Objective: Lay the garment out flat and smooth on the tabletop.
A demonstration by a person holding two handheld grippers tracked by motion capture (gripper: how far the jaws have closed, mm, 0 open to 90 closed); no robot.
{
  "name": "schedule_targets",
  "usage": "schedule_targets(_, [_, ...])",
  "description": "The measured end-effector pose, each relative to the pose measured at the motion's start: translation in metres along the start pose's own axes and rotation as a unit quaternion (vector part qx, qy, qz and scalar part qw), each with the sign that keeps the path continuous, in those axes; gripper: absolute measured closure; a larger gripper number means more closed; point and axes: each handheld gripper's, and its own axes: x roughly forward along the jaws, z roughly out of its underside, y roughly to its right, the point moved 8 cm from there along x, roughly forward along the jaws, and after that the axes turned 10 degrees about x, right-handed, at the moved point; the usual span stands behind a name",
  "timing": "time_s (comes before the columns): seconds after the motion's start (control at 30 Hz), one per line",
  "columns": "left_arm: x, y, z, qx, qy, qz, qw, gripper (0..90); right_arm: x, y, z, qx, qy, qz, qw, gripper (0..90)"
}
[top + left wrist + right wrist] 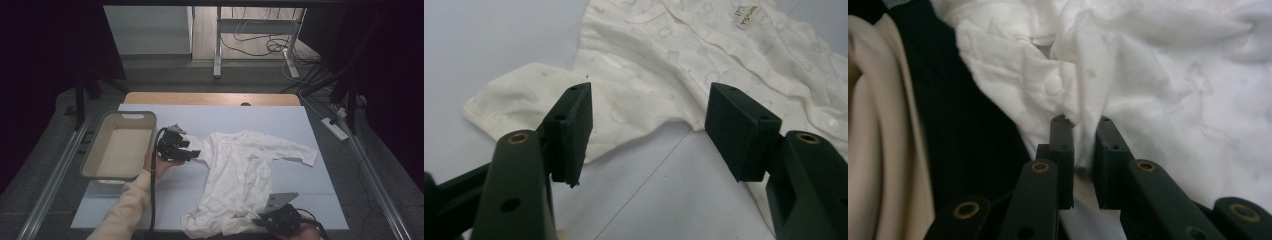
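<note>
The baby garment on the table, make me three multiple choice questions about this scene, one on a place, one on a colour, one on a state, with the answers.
1. Where does the tub stand relative to the baby garment?
A. to its left
B. to its right
C. on top of it

2. What colour is the baby garment?
A. red
B. white
C. dark blue

3. How do the left gripper jaws stand?
A. shut on a sleeve
B. apart, nothing pinched
C. shut on the tub rim

Answers: 1 A, the high view shows the tub left of the garment. 2 B, the cloth is white. 3 B, the left gripper view shows a wide gap over the sleeve.
</note>
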Motion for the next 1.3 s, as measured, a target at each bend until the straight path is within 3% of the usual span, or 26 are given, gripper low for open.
schedule_targets(0.33, [0.000, 0.000, 0.000, -0.001, 0.000, 0.000, 1.0000, 36.2, -0.016, -0.006, 0.023, 0.014, -0.006, -0.003, 0.9999, 80.0])
schedule_targets(0.43, [0.000, 0.000, 0.000, 0.000, -0.001, 0.000, 1.0000, 36.2, -0.020, -0.005, 0.025, 0.017, 0.000, -0.001, 0.9999, 75.5])
schedule_targets(0.5, [0.000, 0.000, 0.000, 0.000, 0.000, 0.000, 1.0000, 36.1, -0.022, -0.003, 0.021, 0.022, 0.014, 0.003, 0.9996, 63.9])
schedule_targets(0.63, [-0.001, -0.001, 0.000, -0.003, 0.002, -0.001, 1.0000, 36.1, -0.025, 0.001, 0.007, 0.028, 0.051, 0.012, 0.9982, 53.1])
schedule_targets(1.0, [-0.001, -0.001, 0.000, -0.003, 0.002, -0.001, 1.0000, 35.6, -0.020, 0.000, -0.033, 0.010, 0.108, 0.013, 0.9940, 46.7])
schedule_targets(1.3, [0.001, 0.000, 0.000, -0.002, 0.000, 0.000, 1.0000, 35.6, 0.006, -0.014, -0.056, -0.013, 0.085, -0.022, 0.9961, 46.3])
